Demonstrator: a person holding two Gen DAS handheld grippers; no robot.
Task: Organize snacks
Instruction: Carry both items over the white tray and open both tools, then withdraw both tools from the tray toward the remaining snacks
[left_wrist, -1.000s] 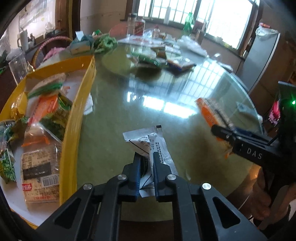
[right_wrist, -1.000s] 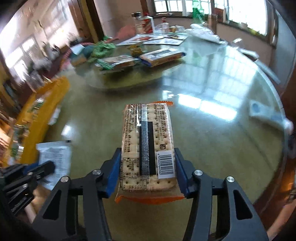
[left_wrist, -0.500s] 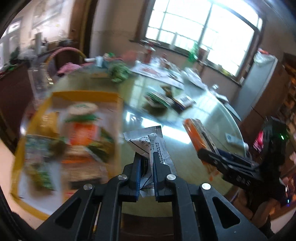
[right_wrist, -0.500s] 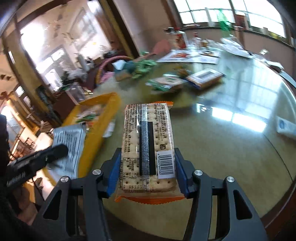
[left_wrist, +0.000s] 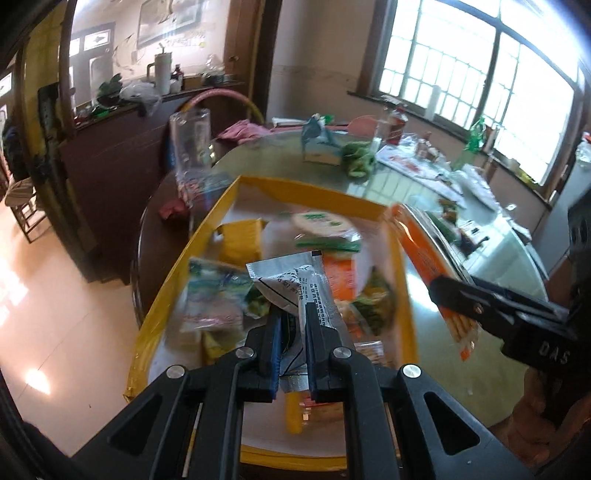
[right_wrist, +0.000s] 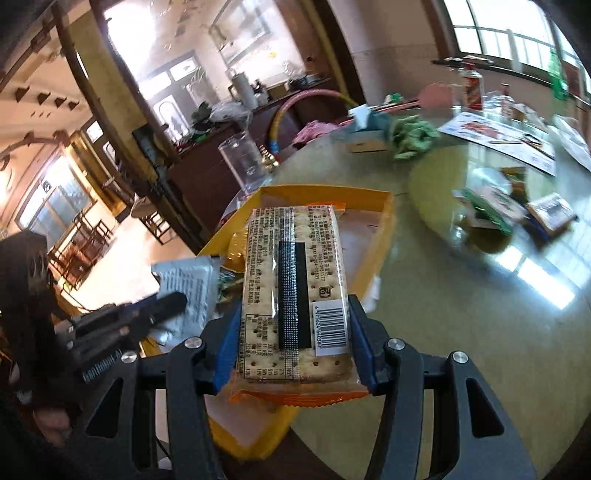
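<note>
Glass beside tray; tissue box beyond

**Both grippers loaded, angled down**

The left gripper points steeply downward, jaws nearly together, pinching a thin packet. The right gripper tilts down too, jaws set wider, clamping a cracker pack by its sides.

A round table with a glossy greenish top fills the right of the right wrist frame; on it, at centre left, a yellow tray of snack packets; at upper centre a boxed carton beside a green crumpled bag; at far right a few loose packets; a clear glass just behind the tray.
</note>
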